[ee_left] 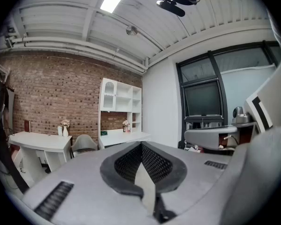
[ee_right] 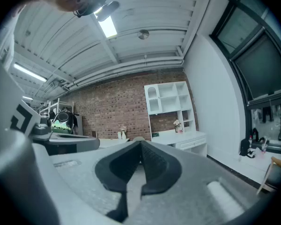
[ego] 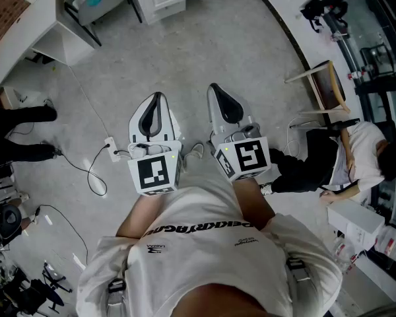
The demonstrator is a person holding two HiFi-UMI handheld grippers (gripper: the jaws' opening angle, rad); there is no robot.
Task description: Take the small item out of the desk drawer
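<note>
At chest height above the speckled grey floor, you hold the left gripper and right gripper side by side, roughly level. Each grey shell tapers to ribbed black pads, pressed together on nothing. Far ahead, by the brick wall, stands the white desk; the small item cannot be made out.

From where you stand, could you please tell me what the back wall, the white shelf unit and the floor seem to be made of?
The back wall looks like bare red-brown brick, matt, with visible mortar courses. The white shelf unit is probably painted wood or board, with smooth, flat panels. The floor seems to be grey concrete or a stone-effect covering, mottled and dull; I cannot tell which.
</note>
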